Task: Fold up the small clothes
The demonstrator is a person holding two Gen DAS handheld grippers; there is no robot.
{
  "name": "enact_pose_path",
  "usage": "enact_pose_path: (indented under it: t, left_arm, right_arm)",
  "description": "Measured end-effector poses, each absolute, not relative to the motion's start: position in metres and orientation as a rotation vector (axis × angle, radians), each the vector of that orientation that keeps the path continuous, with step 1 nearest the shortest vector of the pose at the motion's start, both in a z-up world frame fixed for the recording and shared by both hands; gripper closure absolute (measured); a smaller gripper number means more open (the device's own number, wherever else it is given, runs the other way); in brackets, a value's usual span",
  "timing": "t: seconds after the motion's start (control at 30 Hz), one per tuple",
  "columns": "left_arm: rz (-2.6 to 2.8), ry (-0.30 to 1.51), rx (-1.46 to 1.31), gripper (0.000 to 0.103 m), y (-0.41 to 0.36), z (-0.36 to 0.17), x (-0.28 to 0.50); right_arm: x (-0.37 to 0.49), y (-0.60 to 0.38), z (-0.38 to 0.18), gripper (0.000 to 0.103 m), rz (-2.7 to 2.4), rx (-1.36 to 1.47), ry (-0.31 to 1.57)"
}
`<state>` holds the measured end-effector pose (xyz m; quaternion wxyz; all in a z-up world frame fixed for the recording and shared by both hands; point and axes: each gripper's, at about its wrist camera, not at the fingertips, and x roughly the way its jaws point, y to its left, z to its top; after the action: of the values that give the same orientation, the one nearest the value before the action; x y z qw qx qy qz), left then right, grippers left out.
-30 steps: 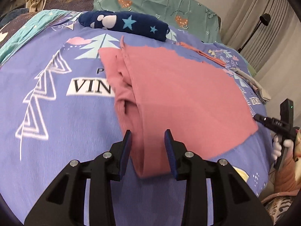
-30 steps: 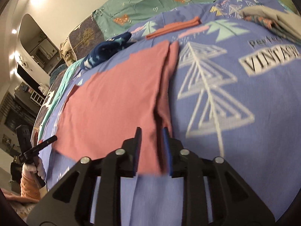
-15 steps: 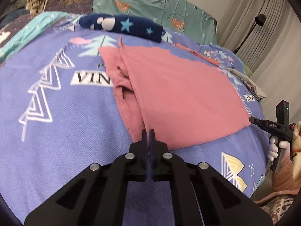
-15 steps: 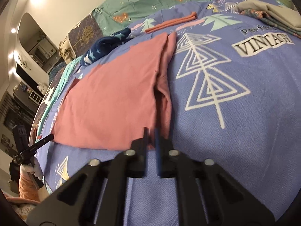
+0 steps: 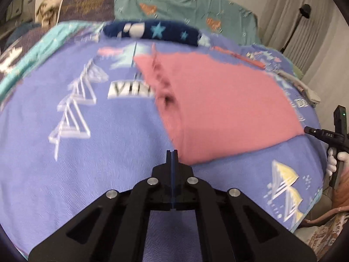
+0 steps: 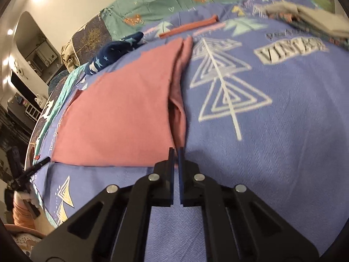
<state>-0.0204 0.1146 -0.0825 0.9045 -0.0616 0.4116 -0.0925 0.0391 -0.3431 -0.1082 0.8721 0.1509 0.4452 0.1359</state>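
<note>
A pink garment (image 5: 229,109) lies flat on the purple bedspread (image 5: 109,152), with a folded strip along one side. My left gripper (image 5: 172,152) is shut, its tips pinching the garment's near left corner. In the right wrist view the same garment (image 6: 122,118) runs down into my right gripper (image 6: 176,150). That gripper's jaws are opening a sliver, and the near right corner sits pinched in the narrow gap. Each gripper also appears in the other's view, the right gripper (image 5: 307,130) and the left gripper (image 6: 45,159), each at its own corner.
A navy star-print cloth (image 5: 152,30) and an orange strip (image 5: 240,55) lie beyond the garment. Folded beige clothes (image 6: 316,19) sit at the far right. Teal pillows (image 5: 185,4) line the head. The bed's edge drops off by a gloved hand (image 5: 336,159).
Both grippers went from open, straddling the garment's near edge, to shut on its corners. The left one then drew back a little, and the near edge has shifted with it.
</note>
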Motion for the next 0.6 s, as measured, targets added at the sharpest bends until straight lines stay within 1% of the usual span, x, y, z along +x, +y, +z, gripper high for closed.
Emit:
enact_pose_path:
  t: [0.1, 0.17, 0.23, 0.27, 0.3, 0.33, 0.43, 0.5, 0.6]
  left_arm:
    - [-0.246, 0.792, -0.119, 0.102, 0.099, -0.063, -0.015]
    - [-0.296, 0.791, -0.102, 0.097, 0.079, -0.063, -0.006]
    - [-0.324, 0.857, -0.072, 0.095, 0.058, -0.08, 0.006]
    - [-0.341, 0.923, -0.058, 0.09, 0.047, -0.098, 0.015]
    - [-0.323, 0.962, -0.039, 0.09, 0.041, -0.114, 0.02]
    - [-0.313, 0.927, -0.032, 0.089, 0.038, -0.115, 0.019]
    - [-0.313, 0.928, -0.008, 0.089, 0.03, -0.1, 0.022]
    - [-0.367, 0.911, -0.026, 0.089, 0.018, -0.086, 0.026]
    - [-0.49, 0.864, 0.028, 0.087, -0.032, -0.068, 0.04]
  right_arm:
    - [0.041, -0.339, -0.095, 0.096, 0.306, 0.325, 0.882]
    - [0.044, -0.333, -0.095, 0.096, 0.34, 0.335, 0.872]
    - [0.048, -0.325, -0.107, 0.096, 0.338, 0.303, 0.916]
    - [0.052, -0.321, -0.12, 0.097, 0.327, 0.287, 0.968]
    - [0.051, -0.321, -0.127, 0.098, 0.326, 0.294, 0.975]
    - [0.048, -0.323, -0.128, 0.098, 0.329, 0.302, 0.953]
    - [0.042, -0.331, -0.119, 0.098, 0.345, 0.31, 0.948]
    - [0.043, -0.34, -0.111, 0.094, 0.34, 0.306, 0.925]
    - [0.061, -0.352, -0.096, 0.092, 0.31, 0.301, 0.89]
